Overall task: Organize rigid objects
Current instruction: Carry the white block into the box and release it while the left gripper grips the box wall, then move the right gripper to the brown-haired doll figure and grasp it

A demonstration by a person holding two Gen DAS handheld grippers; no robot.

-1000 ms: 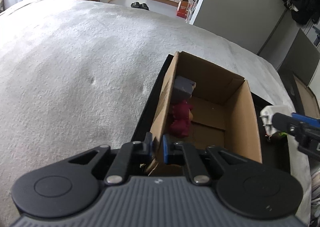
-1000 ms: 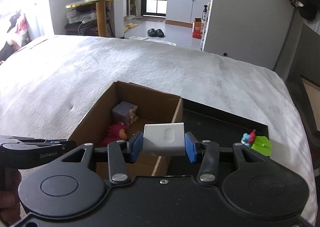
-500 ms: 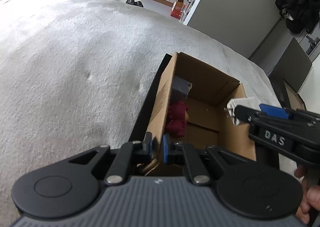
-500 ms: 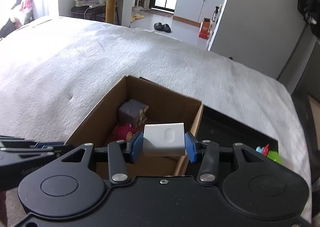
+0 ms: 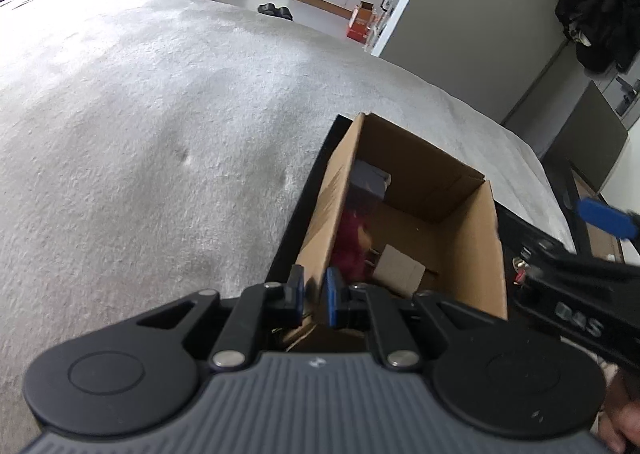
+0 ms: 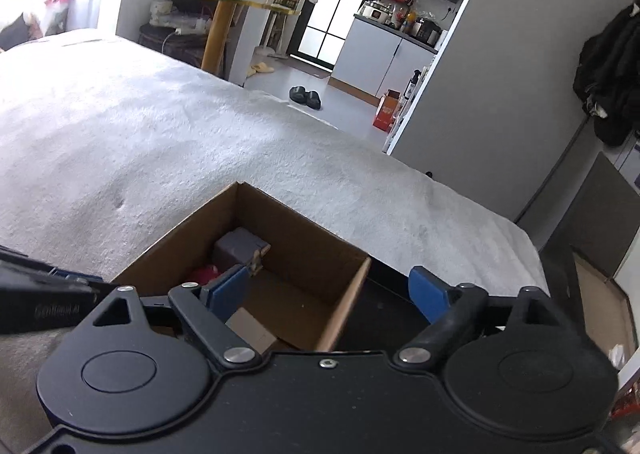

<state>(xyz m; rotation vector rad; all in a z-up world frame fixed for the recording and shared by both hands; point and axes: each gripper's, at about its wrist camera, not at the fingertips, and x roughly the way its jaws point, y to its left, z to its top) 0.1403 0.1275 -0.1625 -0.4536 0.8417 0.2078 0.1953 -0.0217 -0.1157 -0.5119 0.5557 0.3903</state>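
An open cardboard box [image 5: 460, 238] [image 6: 304, 238] stands on a black tray on the grey bed. Inside lie a grey block [image 5: 370, 176] [image 6: 236, 248], a dark red toy [image 5: 350, 240] [image 6: 204, 274] and a pale plug-like block [image 5: 400, 268] [image 6: 250, 324] on the floor of the box. My left gripper [image 5: 314, 296] is shut on the box's near left wall. My right gripper [image 6: 328, 290] is open and empty above the box's right wall; it also shows in the left wrist view [image 5: 600, 238].
The black tray [image 5: 516, 230] [image 6: 384, 302] extends right of the box. The grey blanket [image 5: 160, 134] spreads left and beyond. A grey wall, a dark chair [image 6: 600, 214] and another cardboard box [image 6: 600, 306] stand to the right of the bed.
My right gripper moved over the box, opened and let go of the white block, which now lies inside the box. My left gripper kept its hold on the box wall.
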